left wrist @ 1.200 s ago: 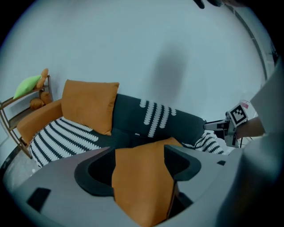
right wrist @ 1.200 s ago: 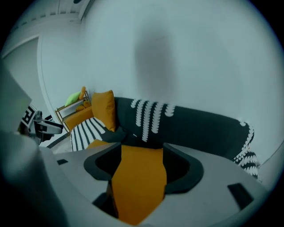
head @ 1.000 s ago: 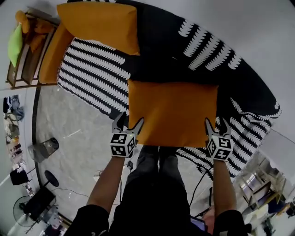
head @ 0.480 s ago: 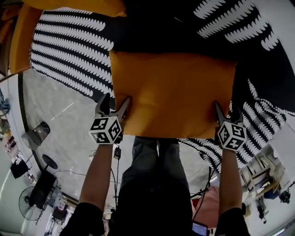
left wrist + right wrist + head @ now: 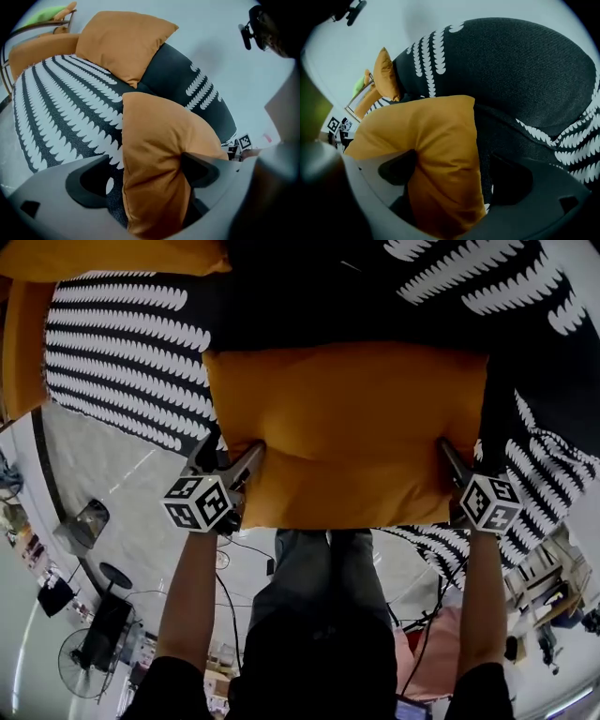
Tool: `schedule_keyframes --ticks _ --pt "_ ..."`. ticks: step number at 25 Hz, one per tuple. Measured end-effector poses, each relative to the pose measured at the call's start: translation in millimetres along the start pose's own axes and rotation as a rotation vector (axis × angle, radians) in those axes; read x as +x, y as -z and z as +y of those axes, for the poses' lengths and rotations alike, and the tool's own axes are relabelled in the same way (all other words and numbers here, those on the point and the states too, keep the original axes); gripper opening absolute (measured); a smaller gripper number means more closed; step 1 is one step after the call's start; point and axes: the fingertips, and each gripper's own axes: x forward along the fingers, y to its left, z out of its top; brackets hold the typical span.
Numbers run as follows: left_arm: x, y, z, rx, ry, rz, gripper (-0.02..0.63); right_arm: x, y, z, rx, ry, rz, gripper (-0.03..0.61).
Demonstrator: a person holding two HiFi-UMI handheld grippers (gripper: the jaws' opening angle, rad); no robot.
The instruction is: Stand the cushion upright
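Right now the orange cushion [image 5: 347, 427] lies flat on the striped sofa [image 5: 122, 362], straight ahead of me at 12 o'clock. My left fingers [image 5: 242, 465] sit at its 7 o'clock corner and my right fingers [image 5: 452, 460] at its 5 o'clock corner. Both pairs have just been opening and are spread very wide. The cushion's edge is in between each pair, but I am not squeezing it yet. On each side one finger touches the cloth and the other stands off it.

I think a few things could go wrong. The cushion is soft and puffy, so if I pinch only the thin edge it may slip out when I lift. If one side grabs first, it may twist. It could also slide toward 6 o'clock and drop off the sofa, or flop back down.
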Motion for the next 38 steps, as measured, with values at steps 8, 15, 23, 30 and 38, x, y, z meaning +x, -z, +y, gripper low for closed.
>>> schedule_keyframes --ticks 8,15,23,30,38 --pt "2 -9 4 -0.055 0.055 -0.002 0.482 16 -6 10 0.081 -0.078 0.088 0.49" --pt "2 -5 -4 -0.115 0.108 -0.008 0.48 16 -6 5 0.053 -0.125 0.096 0.52" --pt "-14 -11 -34 -0.041 0.151 -0.061 0.312 -5 -6 30 0.078 -0.226 0.006 0.349" --pt "-40 -25 -78 0.091 0.18 -0.151 0.273 -50 2 50 0.045 -0.192 -0.129 0.284" --pt "-68 -73 -148 0.339 0.259 -0.182 0.276 -120 13 55 0.172 -0.129 -0.271 0.274"
